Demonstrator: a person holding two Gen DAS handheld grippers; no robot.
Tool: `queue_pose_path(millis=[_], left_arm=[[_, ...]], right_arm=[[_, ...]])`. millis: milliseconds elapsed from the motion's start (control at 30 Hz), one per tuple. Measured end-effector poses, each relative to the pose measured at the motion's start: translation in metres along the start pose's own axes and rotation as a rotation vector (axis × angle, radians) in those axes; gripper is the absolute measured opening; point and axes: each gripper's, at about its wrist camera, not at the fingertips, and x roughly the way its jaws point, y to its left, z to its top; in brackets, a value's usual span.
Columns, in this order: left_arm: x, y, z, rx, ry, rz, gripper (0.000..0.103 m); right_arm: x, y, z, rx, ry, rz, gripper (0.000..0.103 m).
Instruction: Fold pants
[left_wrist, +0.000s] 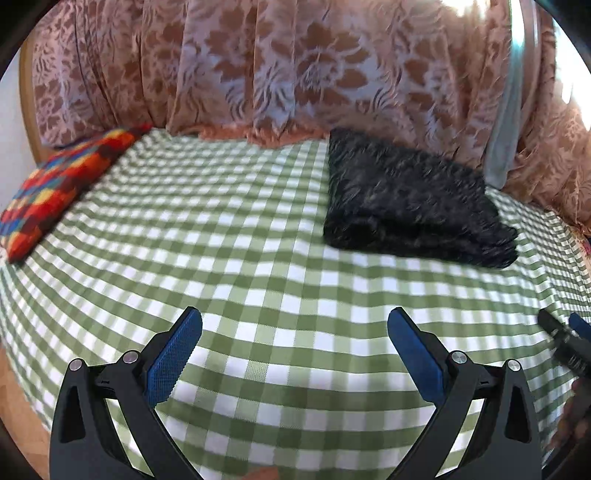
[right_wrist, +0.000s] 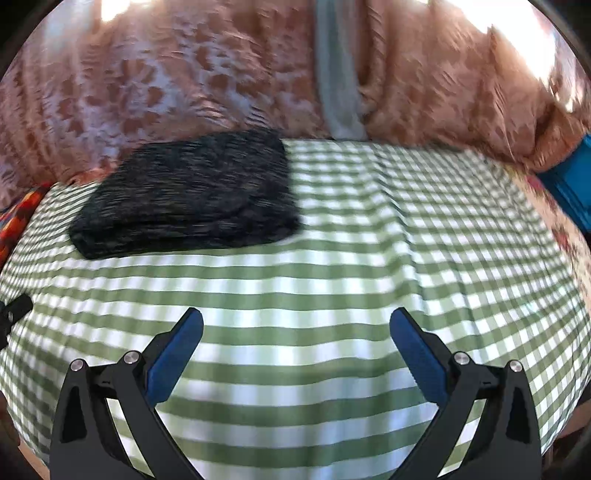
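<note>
Both wrist views low over checked bed (left_wrist: 280, 280), facing curtain (left_wrist: 258, 62), sharing folded pants (right_wrist: 192, 195)

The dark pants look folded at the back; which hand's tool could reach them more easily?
Probably the right tool: the folded pants seem slightly nearer in its view. Both tools, including the left, are open and empty.

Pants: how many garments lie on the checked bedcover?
1. The dark folded pants lie at the far side of the checked cover, near the curtain. None other shows.
</note>
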Motion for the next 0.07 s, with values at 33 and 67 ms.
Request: queue_pose_path(millis=[33, 67], left_arm=[[0.0093, 0.0015, -0.0012, -0.003, 0.028, 0.003, 0.100], [0.0148, 0.0022, -0.0013, -0.005, 0.045, -0.001, 0.100]], right_arm=[[0.0100, -0.0123, 0.0017, 0.009, 0.024, -0.027, 0.101], [0.0179, -0.0194, 0.0034, 0.012, 0.047, -0.041, 0.101]])
